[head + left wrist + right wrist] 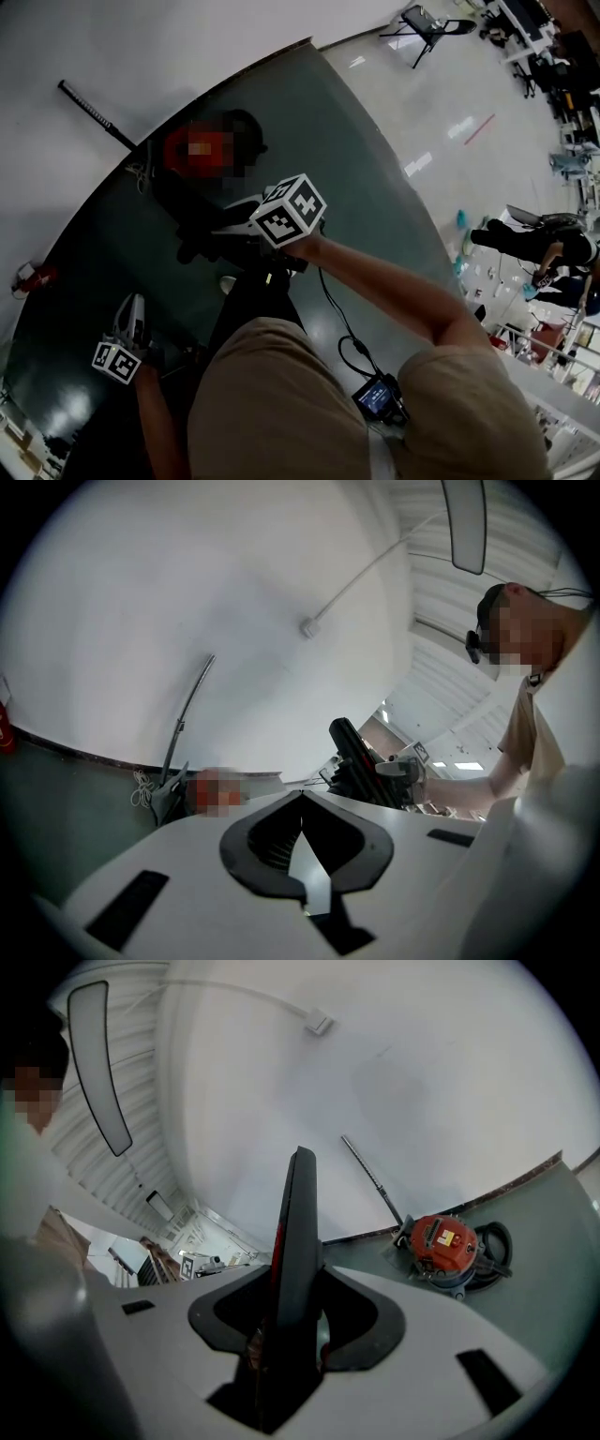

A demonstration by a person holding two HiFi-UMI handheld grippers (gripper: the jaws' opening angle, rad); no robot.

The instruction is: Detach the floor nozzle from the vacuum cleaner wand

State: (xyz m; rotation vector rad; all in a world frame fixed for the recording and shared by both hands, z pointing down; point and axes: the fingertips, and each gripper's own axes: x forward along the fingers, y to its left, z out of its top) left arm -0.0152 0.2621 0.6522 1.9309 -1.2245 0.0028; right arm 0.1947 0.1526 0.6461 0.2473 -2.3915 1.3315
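Right gripper view: my right tongs [298, 1279] clamp the dark, red-striped floor nozzle [302, 1204], standing upright between them. My left tongs [302, 797] are closed together, empty.

Dark green floor [553, 1269] bearing a red vacuum canister [442, 1241] and, seemingly, its coiled black hose [498, 1241]

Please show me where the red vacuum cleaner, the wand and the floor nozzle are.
red vacuum cleaner [442, 1239]: right gripper view, on its red top.
wand [372, 1180]: right gripper view, middle of the tube.
floor nozzle [300, 1222]: right gripper view, on its dark upright body.
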